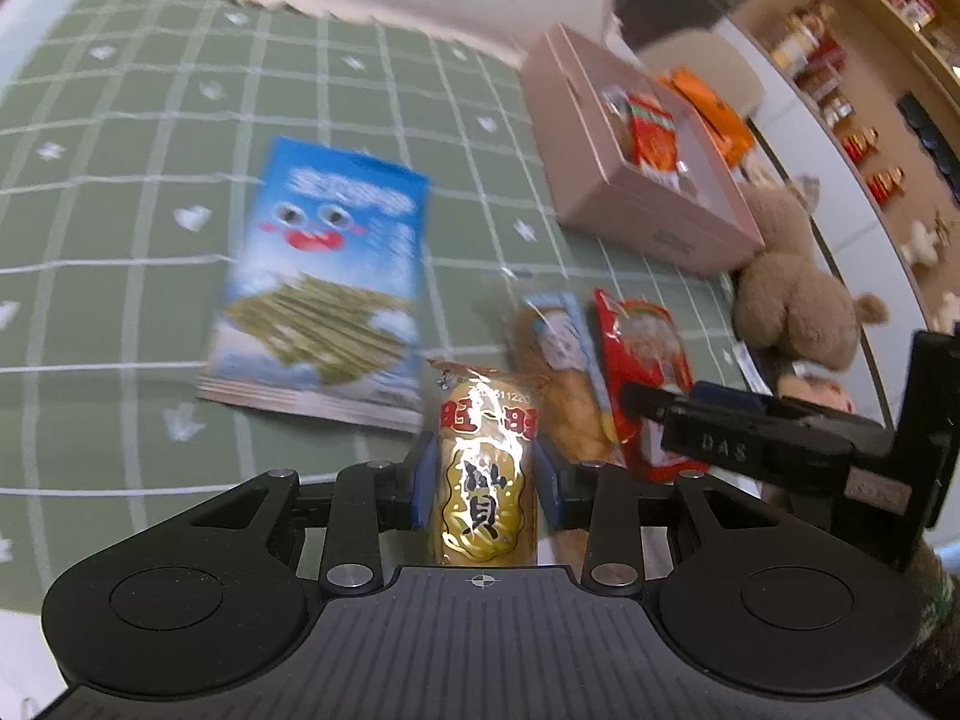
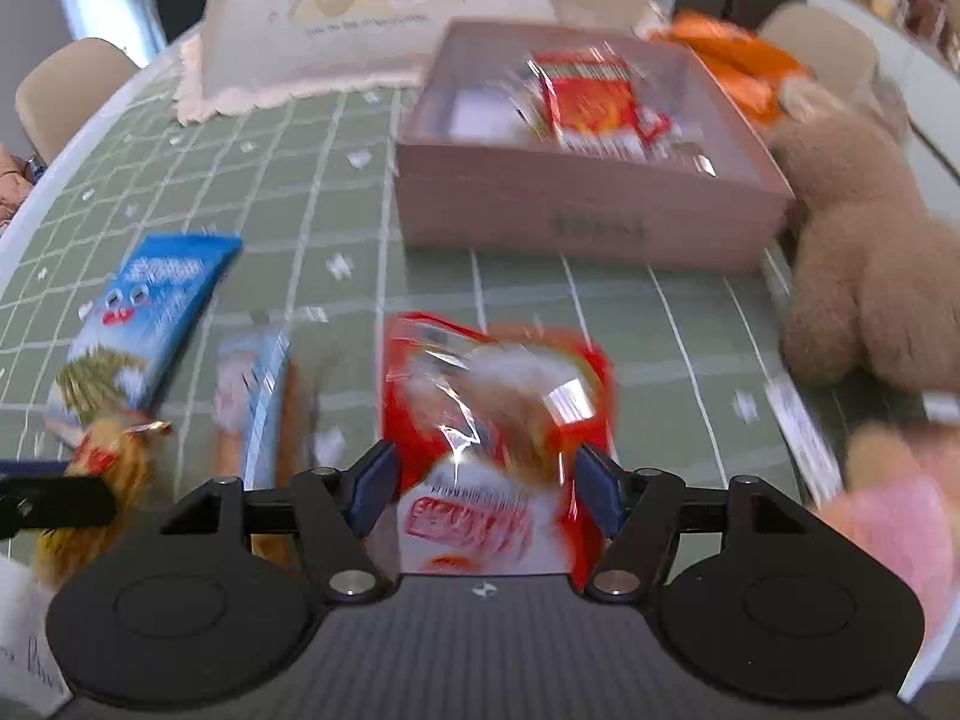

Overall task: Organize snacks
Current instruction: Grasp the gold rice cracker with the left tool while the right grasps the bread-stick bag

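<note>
My left gripper is shut on a gold rice-cracker packet, held above the green checked tablecloth. My right gripper is shut on a red snack packet; it also shows in the left wrist view, with the right gripper's finger beside it. A pink box stands ahead, holding a red packet; the box shows in the left wrist view too. A blue seaweed packet lies flat to the left. A light-blue bread packet lies between the grippers.
A brown teddy bear sits right of the box. An orange packet lies behind the box. A white embroidered cloth cover stands at the back. Shelves with jars line the right wall. The table edge curves at left.
</note>
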Available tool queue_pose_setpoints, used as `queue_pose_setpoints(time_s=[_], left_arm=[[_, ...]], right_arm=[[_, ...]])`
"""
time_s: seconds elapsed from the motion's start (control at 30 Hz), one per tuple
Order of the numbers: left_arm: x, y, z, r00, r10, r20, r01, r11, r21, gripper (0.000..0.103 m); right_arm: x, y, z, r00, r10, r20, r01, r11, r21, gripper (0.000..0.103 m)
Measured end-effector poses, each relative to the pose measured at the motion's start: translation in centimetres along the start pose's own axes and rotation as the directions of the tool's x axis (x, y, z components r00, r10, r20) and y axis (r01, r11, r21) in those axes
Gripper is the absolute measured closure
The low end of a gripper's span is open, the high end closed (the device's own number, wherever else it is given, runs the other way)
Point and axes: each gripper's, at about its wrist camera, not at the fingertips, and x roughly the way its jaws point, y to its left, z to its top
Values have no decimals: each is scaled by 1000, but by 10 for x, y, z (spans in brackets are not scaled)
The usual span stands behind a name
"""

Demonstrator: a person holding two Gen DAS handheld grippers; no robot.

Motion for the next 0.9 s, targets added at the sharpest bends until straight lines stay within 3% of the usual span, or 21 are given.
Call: queue_pose_setpoints(time_s=[0.1,0.3,0.43,0.6,0.73,0.8,0.9], left_arm=[[16,-13,3,998,-26,-50,28,999,43,64],[42,-33,15,988,-108,-109,118,989,86,64],[49,-41,25,987,-120,-104,130,987,93,64],[39,-37,31,994,-75,-80,82,992,93,64],[36,-27,35,997,-30,-69,34,997,63,64],[32,-24,36,998,-26,-62,30,998,52,64],[30,-27,35,998,-27,-63,31,998,62,64]], right_arm=[[-9,-10,-13,1000,-8,-18,8,999,33,35],[-21,-16,-26,993,-98,-73,100,994,32,35],[-35,-18,-29,996,-14,-87,21,997,78,35],[-51,-8,-20,998,47,-29,-44,995,95,36],[-41,12,-11,985,163,-64,-160,986,53,64],[-31,20,-10,978,184,-98,-180,982,52,64],[-17,22,-9,974,185,-133,-179,982,62,73]])
